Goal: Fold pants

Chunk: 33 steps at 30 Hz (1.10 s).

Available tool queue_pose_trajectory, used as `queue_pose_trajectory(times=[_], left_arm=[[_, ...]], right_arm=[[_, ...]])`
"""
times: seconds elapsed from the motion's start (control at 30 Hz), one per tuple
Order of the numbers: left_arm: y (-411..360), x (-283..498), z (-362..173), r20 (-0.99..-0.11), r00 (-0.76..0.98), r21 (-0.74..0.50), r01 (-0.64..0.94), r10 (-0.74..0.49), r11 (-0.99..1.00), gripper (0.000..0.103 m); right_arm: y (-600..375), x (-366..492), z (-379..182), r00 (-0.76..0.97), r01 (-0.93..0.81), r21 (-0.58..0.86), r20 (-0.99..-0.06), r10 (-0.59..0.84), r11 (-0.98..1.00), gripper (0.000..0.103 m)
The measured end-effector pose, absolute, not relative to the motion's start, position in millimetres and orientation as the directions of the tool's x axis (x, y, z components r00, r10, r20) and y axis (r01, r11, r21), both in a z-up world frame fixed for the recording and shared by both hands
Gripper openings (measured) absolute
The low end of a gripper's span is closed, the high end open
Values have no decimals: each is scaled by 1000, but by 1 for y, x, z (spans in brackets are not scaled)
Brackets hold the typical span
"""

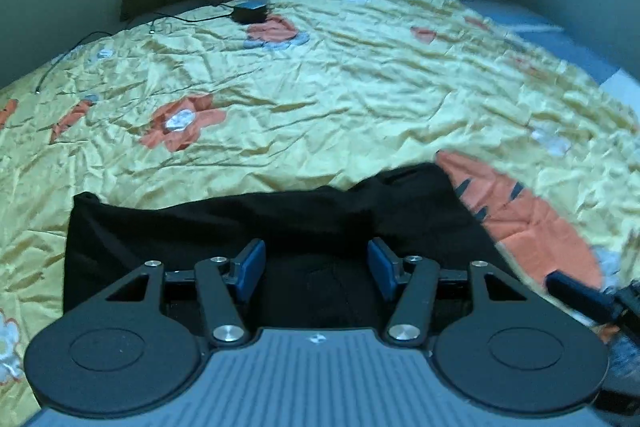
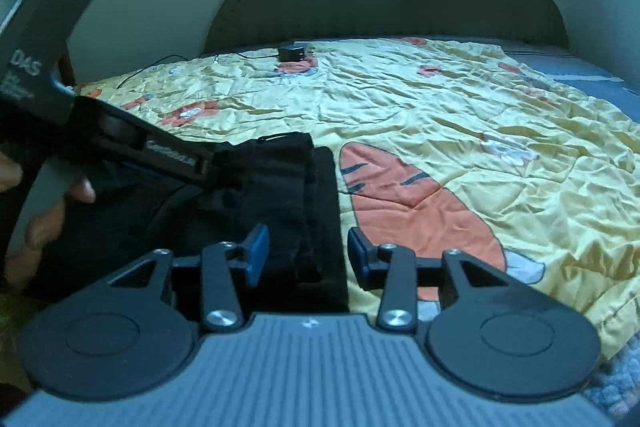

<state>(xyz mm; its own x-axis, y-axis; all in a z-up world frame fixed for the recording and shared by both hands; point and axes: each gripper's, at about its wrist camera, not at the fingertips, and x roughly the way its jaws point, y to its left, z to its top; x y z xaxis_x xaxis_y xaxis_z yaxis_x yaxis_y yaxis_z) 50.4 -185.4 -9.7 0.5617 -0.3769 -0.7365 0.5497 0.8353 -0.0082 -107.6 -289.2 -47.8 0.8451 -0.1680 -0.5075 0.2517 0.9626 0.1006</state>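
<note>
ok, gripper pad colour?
Blue pads on black linkages, clearest in the right wrist view.

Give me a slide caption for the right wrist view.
Open right gripper over edge of black pants on yellow bedspread.

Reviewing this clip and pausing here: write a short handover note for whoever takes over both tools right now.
Left tool: open, holding nothing, over the black pants.
Right tool: open, holding nothing, straddling the pants' right edge.
Pants lie in a compact, layered rectangle on the yellow bedspread, beside the orange carrot print. A charger with its cable sits near the headboard.
Done: pants look at least partly folded.
Left: check whether another fold is needed; smooth the bunched top edge.
</note>
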Motion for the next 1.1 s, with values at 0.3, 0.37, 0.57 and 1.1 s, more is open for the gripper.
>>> queue_pose_trajectory(times=[0.3, 0.37, 0.57, 1.1], left_arm=[[-190, 54, -22, -747, 560, -1, 537, -358, 843, 62], [-189, 53, -23, -746, 562, -4, 533, -358, 846, 63], [-194, 45, -25, -723, 604, 54, 533, -335, 844, 64], [-206, 43, -11, -681, 595, -16, 570, -427, 821, 66]], right_arm=[[-286, -107, -51, 835, 265, 76, -516, -189, 961, 46], [-286, -107, -52, 833, 264, 65, -518, -193, 962, 48], [-287, -106, -53, 829, 270, 65, -522, -198, 961, 52], [-282, -118, -51, 836, 244, 58, -518, -179, 968, 57]])
